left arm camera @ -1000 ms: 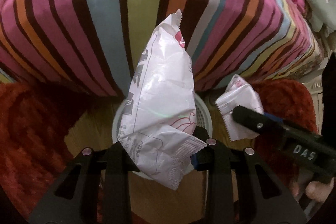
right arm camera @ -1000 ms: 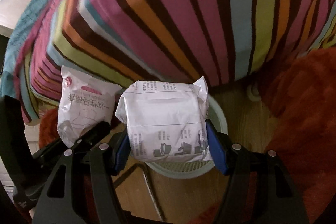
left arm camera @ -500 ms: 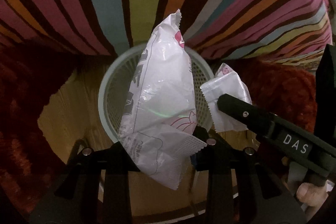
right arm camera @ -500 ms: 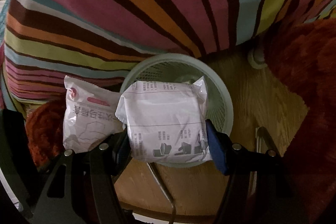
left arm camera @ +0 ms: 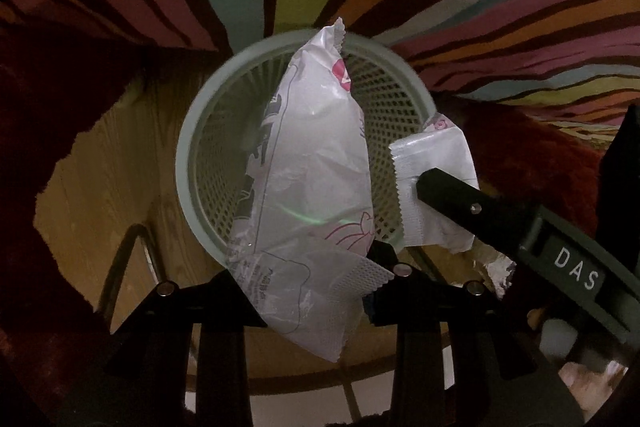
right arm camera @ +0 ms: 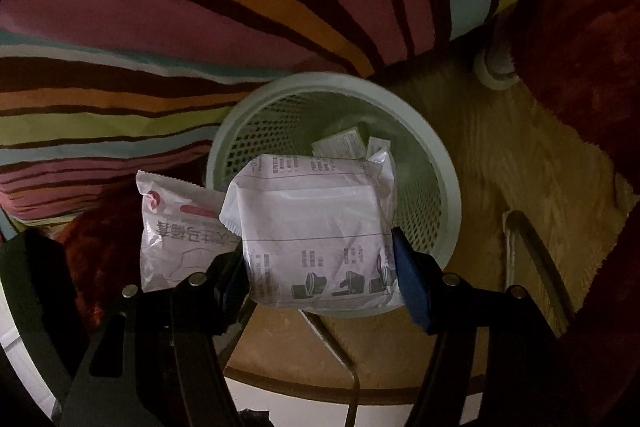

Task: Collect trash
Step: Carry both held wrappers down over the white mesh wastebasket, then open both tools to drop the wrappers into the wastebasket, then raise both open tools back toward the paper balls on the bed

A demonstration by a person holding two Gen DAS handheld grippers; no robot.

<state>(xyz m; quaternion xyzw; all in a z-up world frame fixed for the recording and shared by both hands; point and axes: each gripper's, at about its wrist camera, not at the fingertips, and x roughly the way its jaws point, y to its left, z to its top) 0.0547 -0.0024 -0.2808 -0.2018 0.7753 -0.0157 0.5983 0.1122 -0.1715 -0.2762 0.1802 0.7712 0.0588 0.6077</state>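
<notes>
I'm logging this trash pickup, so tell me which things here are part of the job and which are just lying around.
Part of the job:
- left gripper, shut on tall white packet
- right gripper, shut on square white packet
- mesh wastebasket, wrappers already inside

Just lying around:
- striped bedspread
- red rug
- wooden floor

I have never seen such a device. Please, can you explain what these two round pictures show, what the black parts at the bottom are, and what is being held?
A person holds two hand-held grippers; each has a camera looking along its two black fingers. In the left camera's picture, the left gripper pinches a white packet. In the right camera's picture, the right gripper pinches another white packet. Both hang above a pale mesh wastebasket standing on a wooden floor, beside a striped bedcover. Some trash already lies inside.
</notes>
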